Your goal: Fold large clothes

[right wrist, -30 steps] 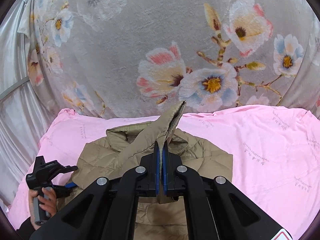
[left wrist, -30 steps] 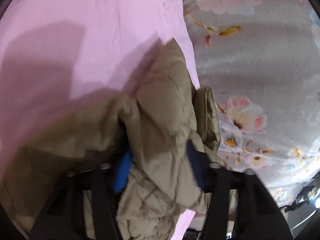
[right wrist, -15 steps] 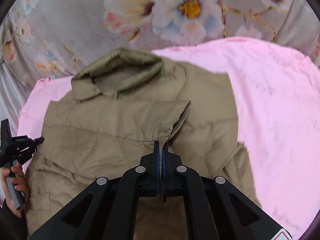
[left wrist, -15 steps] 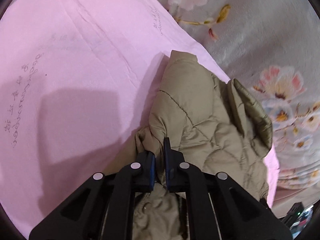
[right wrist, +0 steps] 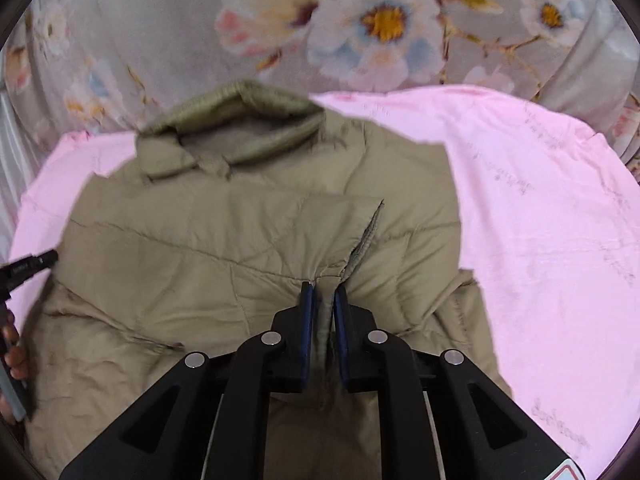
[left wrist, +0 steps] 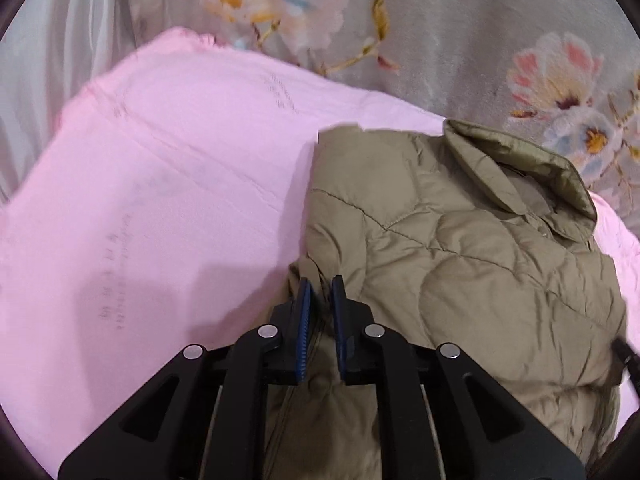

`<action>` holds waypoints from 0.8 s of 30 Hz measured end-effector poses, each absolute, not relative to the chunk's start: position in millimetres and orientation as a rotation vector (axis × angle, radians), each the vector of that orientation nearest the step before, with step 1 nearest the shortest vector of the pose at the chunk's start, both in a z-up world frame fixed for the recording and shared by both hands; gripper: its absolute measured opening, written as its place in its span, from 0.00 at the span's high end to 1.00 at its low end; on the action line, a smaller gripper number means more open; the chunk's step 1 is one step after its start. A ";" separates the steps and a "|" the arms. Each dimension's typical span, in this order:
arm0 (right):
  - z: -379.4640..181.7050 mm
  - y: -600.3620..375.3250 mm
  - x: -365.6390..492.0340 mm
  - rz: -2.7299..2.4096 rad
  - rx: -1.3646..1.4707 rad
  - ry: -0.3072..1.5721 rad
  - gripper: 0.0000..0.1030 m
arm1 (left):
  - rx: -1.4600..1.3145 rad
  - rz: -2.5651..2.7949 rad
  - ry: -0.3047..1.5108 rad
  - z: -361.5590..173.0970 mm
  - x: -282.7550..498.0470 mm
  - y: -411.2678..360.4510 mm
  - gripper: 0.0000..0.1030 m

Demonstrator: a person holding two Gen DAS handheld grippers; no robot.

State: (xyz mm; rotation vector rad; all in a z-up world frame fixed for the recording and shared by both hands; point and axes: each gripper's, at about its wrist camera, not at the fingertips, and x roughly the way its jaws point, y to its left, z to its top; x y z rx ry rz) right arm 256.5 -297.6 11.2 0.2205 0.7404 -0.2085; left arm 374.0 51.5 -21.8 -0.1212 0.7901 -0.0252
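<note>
An olive quilted jacket point(right wrist: 240, 248) lies on a pink sheet, collar point(right wrist: 236, 120) toward the far floral fabric. It also shows in the left wrist view point(left wrist: 460, 248), collar at the right. My right gripper point(right wrist: 322, 292) has its blue pads a little apart with a folded sleeve edge between them. My left gripper point(left wrist: 319, 286) stands at the jacket's side edge, pads slightly apart with a fold of jacket fabric between them. The other gripper and a hand show at the left edge of the right wrist view point(right wrist: 16, 280).
The pink sheet point(left wrist: 160, 200) spreads wide to the left of the jacket and also to its right point(right wrist: 540, 220). Grey floral fabric point(right wrist: 360, 20) rises behind it. Pale curtain fabric point(left wrist: 60, 40) hangs at the far left.
The sleeve has been brought down from raised to flat on the jacket. Both grippers' pads have parted slightly from a tight pinch. The left view has swung toward the collar.
</note>
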 end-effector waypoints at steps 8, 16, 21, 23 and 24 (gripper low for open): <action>38.5 -260.5 295.3 -0.148 0.207 0.706 0.79 | 0.010 -0.146 0.664 36.7 375.2 -28.1 0.74; 98.9 -268.9 230.7 -0.322 0.226 0.383 0.79 | 0.046 -0.148 0.820 -42.9 405.8 -48.8 0.74; 53.7 -255.8 283.5 -0.145 0.204 0.666 0.78 | 0.073 -0.134 0.789 -46.3 401.4 -50.2 0.74; 15.1 -256.5 302.4 -0.122 0.230 0.795 0.78 | 0.069 -0.137 0.785 -48.3 400.1 -50.7 0.74; -1.0 -258.0 308.0 -0.122 0.249 0.836 0.78 | 0.069 -0.139 0.782 -48.4 399.9 -51.9 0.74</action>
